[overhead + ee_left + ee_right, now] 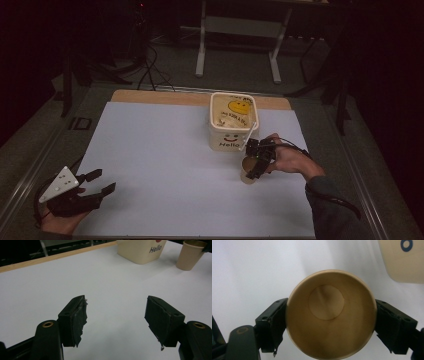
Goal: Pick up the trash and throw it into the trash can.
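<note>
While my right gripper [256, 161] stands over the paper cup [247, 172], these are the readings that count.

Right gripper: jaws either side of the cup's rim, pads touching or all but touching the wall; I judge it closed on the cup, though how firm the squeeze is I cannot tell.

Cup from my right gripper: straight ahead between my jaws [329, 315], mouth facing the camera, bare and empty inside; its long axis runs along my line of sight, so the cup stands upright on the white sheet [165, 160] with me above it.

Tub [233, 121]: just beyond the cup on the far side of my right gripper, near it but apart; a white stick [248, 137] leans out over its rim.

Left gripper [97, 185]: jaws spread wide, nothing between them, resting low at the near corner.

Cup from my left gripper: well ahead and off to the right [190, 255], beside the tub [141, 250].

Nearer hand: the right, already on the cup.

Right gripper view: gives the cup's inside and rim contact.

Left gripper view: gives the cup's side wall, upright and level.

High view: gives the spacing of cup, tub and both grippers.

Coming move, as I judge it: a lift straight up along the cup's axis.
</note>
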A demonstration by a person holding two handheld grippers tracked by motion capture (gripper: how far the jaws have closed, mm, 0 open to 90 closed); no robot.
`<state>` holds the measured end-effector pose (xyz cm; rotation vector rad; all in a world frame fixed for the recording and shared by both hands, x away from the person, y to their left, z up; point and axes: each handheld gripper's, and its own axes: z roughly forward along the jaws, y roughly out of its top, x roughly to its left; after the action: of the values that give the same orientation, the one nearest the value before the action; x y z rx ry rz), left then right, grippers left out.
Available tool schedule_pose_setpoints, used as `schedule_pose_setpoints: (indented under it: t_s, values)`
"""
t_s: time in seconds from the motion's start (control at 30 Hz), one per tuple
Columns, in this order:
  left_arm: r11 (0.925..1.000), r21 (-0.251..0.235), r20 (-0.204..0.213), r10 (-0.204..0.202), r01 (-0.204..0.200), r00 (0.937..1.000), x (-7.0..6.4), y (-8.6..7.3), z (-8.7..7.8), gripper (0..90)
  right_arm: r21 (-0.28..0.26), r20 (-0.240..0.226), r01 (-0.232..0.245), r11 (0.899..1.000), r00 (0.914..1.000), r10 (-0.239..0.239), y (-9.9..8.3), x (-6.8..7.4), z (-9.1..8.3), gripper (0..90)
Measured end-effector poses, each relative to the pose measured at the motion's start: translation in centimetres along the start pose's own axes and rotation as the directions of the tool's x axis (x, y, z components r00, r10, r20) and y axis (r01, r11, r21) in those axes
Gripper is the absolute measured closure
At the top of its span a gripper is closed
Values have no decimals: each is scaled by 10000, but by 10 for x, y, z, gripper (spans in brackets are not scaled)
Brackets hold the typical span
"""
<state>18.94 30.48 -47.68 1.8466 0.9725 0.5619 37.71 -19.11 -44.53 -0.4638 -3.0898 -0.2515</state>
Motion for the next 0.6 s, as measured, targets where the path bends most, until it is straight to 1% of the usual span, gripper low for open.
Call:
schedule_pose_setpoints:
  t_s: [0.17,0.27,0.4,0.6]
  values:
    - [10000,10,1,-16,16,10000,0,0,0,336,96,-45,-31,9999,10000,32,-1,1,-4,181]
    - [10000,12,-5,-14,14,10000,0,0,0,336,35,-11,-44,10000,10000,44,-2,1,-8,180]
    - [10000,8,-6,-9,9,10000,0,0,0,337,-125,-12,-105,9999,9999,105,-2,-1,-17,180]
    - [10000,12,-1,-9,9,10000,0,0,0,337,-107,63,-115,9999,9999,116,-1,-1,-33,181]
